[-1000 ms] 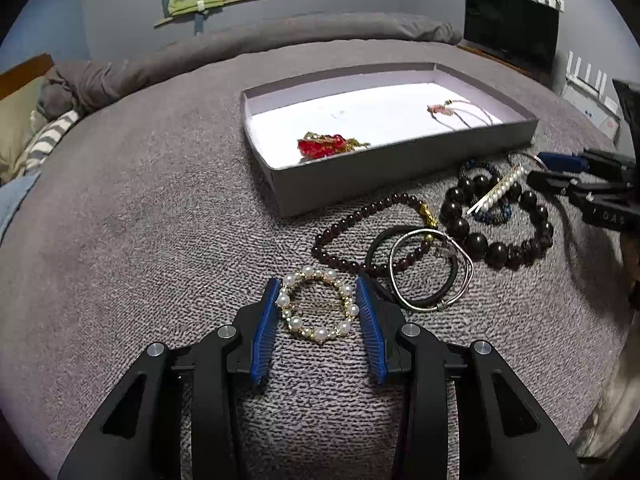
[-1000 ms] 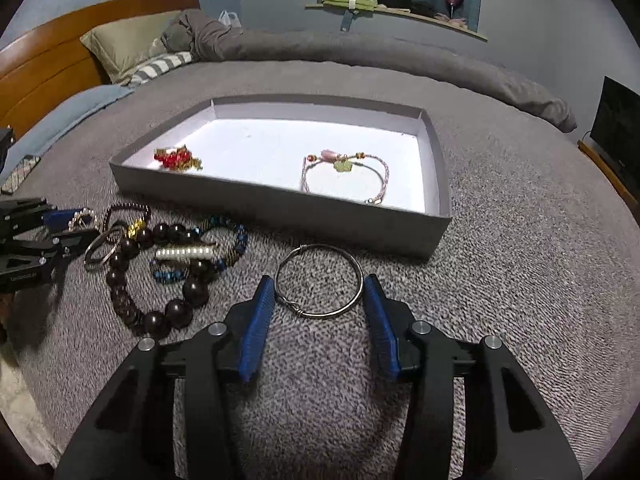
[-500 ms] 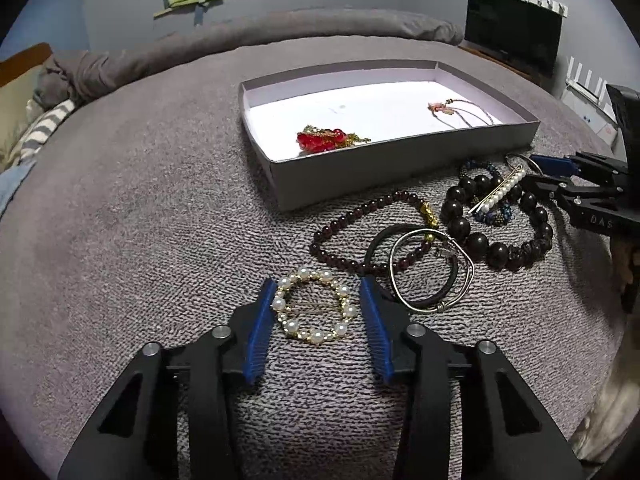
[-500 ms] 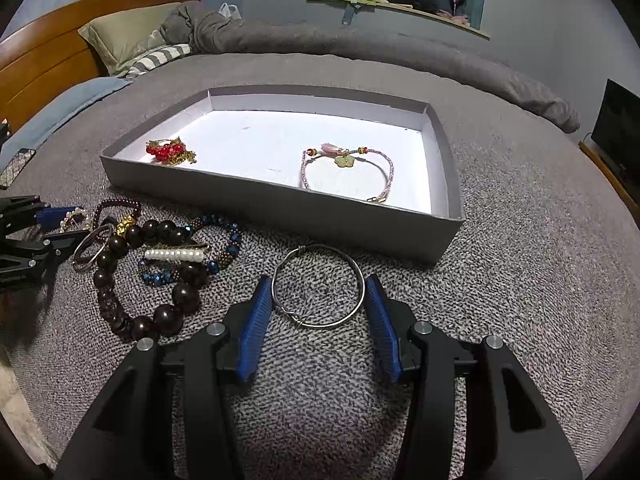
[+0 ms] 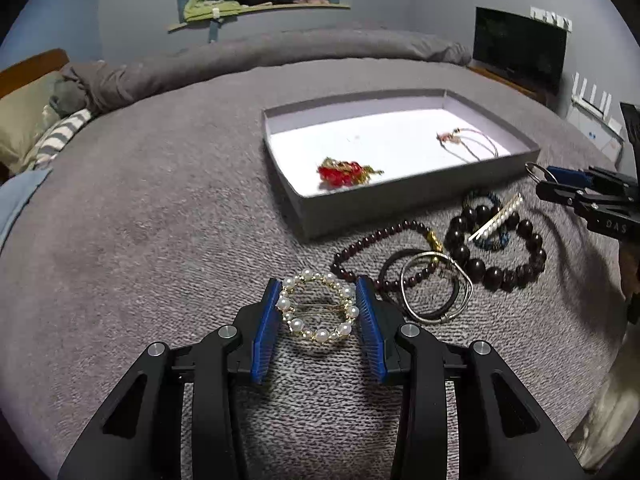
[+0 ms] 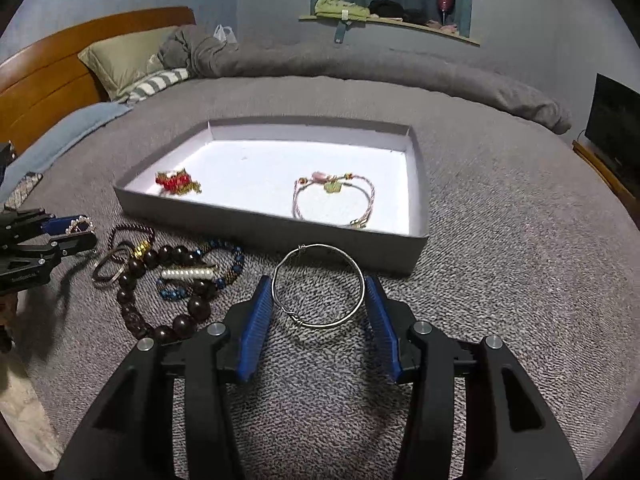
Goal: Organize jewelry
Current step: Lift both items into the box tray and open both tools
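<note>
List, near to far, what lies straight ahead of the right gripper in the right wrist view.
Right gripper → thin silver wire bangle held between its blue pads → near wall of the grey cardboard tray → pink braided cord bracelet on the tray's white floor → rolled grey duvet → wall shelf.

Both units same build. Left gripper (image 5: 319,312): matte black plastic arms with triangular cut-outs, four round silver screw heads across the linkage, two blue ribbed pads (image 5: 265,332) on the inner faces of the fingers. Right gripper (image 6: 319,312): identical black frame, same silver screws, same blue ribbed pads (image 6: 379,330). From the left wrist view, the right unit's side carries faint pale lettering, reads roughly "DAS", partly blurred. From the right wrist view, the left unit's side shows small pale print, too small to read.
</note>
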Demonstrator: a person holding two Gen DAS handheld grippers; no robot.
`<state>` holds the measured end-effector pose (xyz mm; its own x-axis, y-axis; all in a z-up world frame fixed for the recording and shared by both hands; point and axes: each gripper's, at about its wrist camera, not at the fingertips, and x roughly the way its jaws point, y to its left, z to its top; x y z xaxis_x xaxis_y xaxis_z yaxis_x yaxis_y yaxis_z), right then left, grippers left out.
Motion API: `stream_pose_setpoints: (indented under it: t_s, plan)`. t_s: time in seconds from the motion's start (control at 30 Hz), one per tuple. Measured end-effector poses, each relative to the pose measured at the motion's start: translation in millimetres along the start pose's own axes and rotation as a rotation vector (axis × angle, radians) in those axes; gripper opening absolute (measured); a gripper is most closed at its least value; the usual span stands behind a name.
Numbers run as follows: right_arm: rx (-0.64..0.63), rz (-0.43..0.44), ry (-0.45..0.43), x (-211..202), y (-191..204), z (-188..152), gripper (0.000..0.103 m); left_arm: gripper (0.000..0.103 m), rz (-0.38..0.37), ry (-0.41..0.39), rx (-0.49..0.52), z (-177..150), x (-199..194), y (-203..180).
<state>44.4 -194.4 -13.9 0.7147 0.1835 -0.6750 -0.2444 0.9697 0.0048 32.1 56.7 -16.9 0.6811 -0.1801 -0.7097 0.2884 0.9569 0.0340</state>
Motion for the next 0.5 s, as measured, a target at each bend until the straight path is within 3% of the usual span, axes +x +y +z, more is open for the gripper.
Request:
stream_pose_setpoints:
  t_s: [0.27,0.5]
  plan:
    - [-0.011,0.022,-0.065,-22,6,13,0.047,0.04,-0.022,-0.07,-0.005,20,-22,-5]
    - [-0.012,0.006,-0.086,-15,5,39,0.047,0.04,-0.055,-0.091,0.009,50,-21,-15]
